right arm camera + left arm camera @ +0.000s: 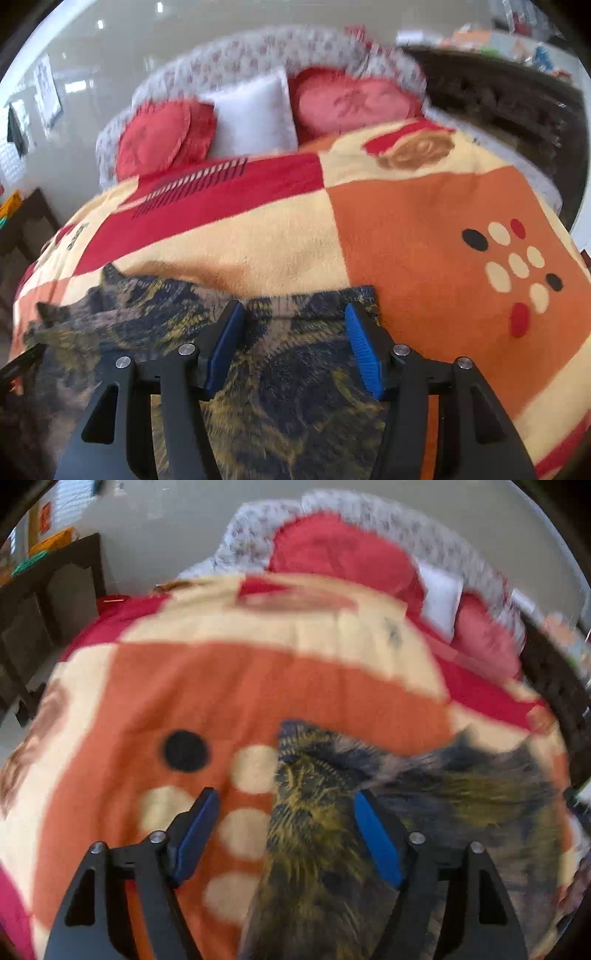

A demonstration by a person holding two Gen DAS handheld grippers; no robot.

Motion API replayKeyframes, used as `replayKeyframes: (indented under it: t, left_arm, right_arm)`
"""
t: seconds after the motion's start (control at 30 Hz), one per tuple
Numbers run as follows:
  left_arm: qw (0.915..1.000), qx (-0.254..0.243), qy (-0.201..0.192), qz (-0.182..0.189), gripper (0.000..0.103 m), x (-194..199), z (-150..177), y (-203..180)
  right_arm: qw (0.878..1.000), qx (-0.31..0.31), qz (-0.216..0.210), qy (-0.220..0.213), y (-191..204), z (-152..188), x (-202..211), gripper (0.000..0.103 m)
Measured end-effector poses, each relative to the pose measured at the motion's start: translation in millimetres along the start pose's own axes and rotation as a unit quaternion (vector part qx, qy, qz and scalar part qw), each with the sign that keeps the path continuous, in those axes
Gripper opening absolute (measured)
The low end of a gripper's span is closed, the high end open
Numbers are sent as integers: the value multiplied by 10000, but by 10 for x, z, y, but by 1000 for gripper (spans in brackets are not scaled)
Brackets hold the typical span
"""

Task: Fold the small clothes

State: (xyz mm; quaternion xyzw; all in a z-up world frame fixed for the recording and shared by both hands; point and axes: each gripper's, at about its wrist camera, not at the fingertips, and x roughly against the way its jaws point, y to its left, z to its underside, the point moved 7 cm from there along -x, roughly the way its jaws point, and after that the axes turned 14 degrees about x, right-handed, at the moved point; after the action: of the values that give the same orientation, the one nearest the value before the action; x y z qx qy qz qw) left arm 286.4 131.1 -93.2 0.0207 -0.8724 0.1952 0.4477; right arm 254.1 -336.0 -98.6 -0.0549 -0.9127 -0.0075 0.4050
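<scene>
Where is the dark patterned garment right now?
The dark patterned garment lies on the blanket at the near edge of the bed, filling the lower middle of both wrist views, opposite the pillows.

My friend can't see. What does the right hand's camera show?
A dark blue-and-yellow patterned garment lies on a bed's orange, cream and red blanket, under the open right gripper. Behind are two red pillows and a white pillow.
</scene>
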Motion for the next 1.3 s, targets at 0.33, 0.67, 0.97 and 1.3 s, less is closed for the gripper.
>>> replayKeyframes:
  t: [0.33, 0.67, 0.97, 1.3]
  left_arm:
    - [9875, -376, 137, 1521, 88, 1237, 1286, -76]
    - [9918, -1180, -127, 480, 84, 803, 2112, -77]
    - [9911, -1258, -206, 383, 89, 796, 2147, -116]
    - [9906, -1278, -171, 458, 93, 806, 2155, -119]
  right_arm:
    - [9829, 1737, -287, -541, 904, 1002, 1257, 75]
    - [9862, 1624, -306, -27, 1009, 1767, 876, 78]
    - [9858, 1678, -86, -90, 1045, 1784, 883, 83]
    - [9863, 1644, -115, -108, 1022, 1763, 861, 85]
